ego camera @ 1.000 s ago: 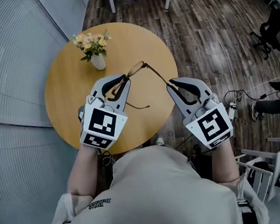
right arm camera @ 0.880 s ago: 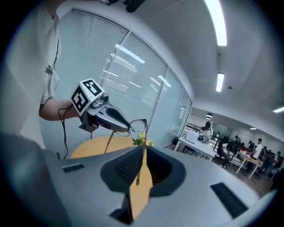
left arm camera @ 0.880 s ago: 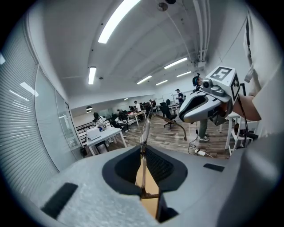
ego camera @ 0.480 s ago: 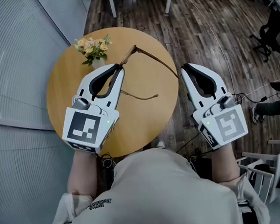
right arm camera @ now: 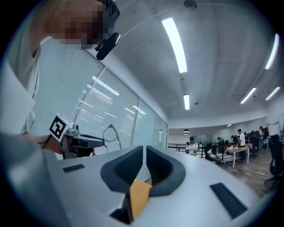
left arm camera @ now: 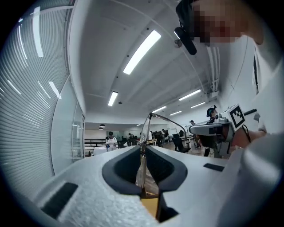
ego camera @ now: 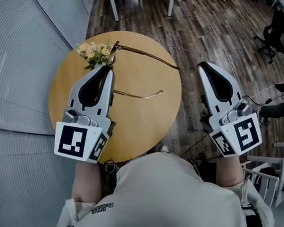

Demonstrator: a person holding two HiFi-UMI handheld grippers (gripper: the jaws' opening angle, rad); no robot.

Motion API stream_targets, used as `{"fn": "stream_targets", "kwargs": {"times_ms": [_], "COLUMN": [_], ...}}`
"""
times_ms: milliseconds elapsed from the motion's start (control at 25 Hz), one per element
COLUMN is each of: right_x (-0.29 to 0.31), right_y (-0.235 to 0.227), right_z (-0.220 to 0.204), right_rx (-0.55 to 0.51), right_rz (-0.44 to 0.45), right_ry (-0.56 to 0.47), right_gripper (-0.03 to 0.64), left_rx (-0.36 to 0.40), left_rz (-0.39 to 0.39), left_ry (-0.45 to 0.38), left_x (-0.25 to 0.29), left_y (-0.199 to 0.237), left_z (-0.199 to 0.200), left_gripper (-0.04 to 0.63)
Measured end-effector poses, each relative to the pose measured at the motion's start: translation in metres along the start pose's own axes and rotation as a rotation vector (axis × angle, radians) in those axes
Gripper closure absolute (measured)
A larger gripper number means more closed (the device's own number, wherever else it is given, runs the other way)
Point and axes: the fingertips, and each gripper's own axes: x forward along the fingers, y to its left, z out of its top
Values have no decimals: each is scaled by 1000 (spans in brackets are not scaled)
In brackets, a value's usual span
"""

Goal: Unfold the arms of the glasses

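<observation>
Brown glasses (left arm camera: 143,175): lens seen only between left gripper (ego camera: 110,69) jaws

Right tongs (ego camera: 204,65) let go of glasses (ego camera: 144,54), pulled back.

You have no words or numbers to read here. The small dark print on your shirt (ego camera: 101,206), at seven o'clock in the head view, is too small to make out. Your left gripper (ego camera: 111,67) and right gripper (ego camera: 205,65) carry only square black-and-white markers.
</observation>
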Motion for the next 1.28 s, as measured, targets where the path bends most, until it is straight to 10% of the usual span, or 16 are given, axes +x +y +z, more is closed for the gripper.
{"fn": "stream_targets", "kwargs": {"times_ms": [1280], "right_x": [-30], "right_y": [8], "right_z": [-67], "right_rx": [144], "right_rz": [41], "right_ry": [131], "right_gripper": [575], "left_rx": [-71], "left_rz": [-26], "left_ry": [203], "left_x": [-13], "left_y": [-32], "left_z": [-83], "left_gripper": [545]}}
